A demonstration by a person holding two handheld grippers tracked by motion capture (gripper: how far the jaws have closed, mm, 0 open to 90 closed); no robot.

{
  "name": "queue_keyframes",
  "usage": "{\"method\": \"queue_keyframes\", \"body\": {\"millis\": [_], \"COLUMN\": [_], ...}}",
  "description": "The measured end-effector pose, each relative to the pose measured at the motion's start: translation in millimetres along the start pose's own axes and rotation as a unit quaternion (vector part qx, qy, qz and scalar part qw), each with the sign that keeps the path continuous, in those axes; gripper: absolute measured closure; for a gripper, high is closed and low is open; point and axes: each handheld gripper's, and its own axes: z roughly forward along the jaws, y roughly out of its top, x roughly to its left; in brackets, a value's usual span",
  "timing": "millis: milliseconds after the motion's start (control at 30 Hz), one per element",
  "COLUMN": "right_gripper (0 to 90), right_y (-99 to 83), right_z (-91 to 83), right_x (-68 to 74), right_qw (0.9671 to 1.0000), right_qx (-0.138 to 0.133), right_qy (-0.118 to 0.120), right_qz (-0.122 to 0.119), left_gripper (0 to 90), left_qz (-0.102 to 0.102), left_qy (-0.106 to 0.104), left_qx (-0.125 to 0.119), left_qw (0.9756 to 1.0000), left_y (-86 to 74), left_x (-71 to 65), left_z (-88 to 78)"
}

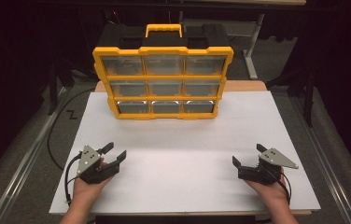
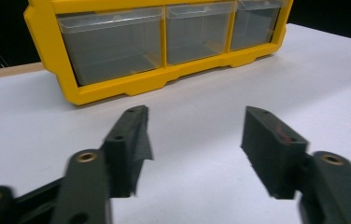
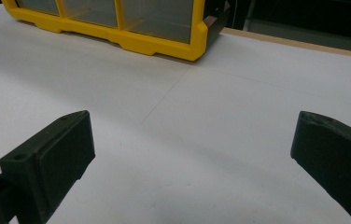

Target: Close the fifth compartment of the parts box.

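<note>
A yellow and black organizer case [image 1: 163, 74] with clear drawers in three rows stands upright at the back of the white table [image 1: 183, 154]. My left gripper [image 1: 115, 150] rests near the front left of the table, open, with nothing between its jaws. At the front right, my right gripper [image 1: 247, 155] is open and empty too. In the left gripper view the case's bottom row of drawers [image 2: 164, 39] is ahead of the open gripper [image 2: 194, 135]. The right gripper view has the case's lower corner [image 3: 183, 35] at the top left, past the wide-open gripper [image 3: 192, 154].
All the case's drawers look pushed in, and its handle [image 1: 164, 30] is on top. Broad bare white tabletop lies between the grippers and the case. Dark floor and metal frame legs [image 1: 250, 56] surround the table; cables trail off the left edge.
</note>
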Motion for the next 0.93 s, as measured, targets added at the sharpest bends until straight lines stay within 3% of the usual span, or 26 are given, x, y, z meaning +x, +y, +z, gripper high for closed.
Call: {"method": "queue_keyframes", "body": {"millis": [300, 400, 500, 567, 933], "right_gripper": [0.9, 0.9, 0.9, 1.0, 1.0], "right_y": [0.5, 0.8, 0.8, 0.8, 1.0], "right_z": [-0.5, -0.8, -1.0, -0.7, -0.8], "right_x": [0.4, 0.5, 0.5, 0.5, 0.3], "right_qw": [1.0000, 1.0000, 1.0000, 1.0000, 1.0000], "right_qx": [-0.002, -0.001, -0.003, -0.003, -0.002], "right_qy": [0.002, 0.001, 0.003, 0.003, 0.001], "right_qz": [-0.001, -0.002, -0.001, -0.001, -0.004], "left_gripper": [15.1, 9.2, 0.4, 0.0, 0.0], "left_qz": [-0.011, -0.022, -0.019, -0.018, -0.008], "left_qy": [0.011, 0.001, 0.003, 0.017, 0.021], "left_qx": [-0.004, 0.006, 0.017, 0.016, 0.016], "left_qw": [0.9999, 0.9997, 0.9997, 0.9996, 0.9996], "left_y": [2.5, 3.0, 4.1, 5.0, 4.6], "left_x": [3.7, 5.7, 5.2, 4.2, 3.2], "left_z": [-2.4, -1.9, -1.0, -1.3, -0.1]}}
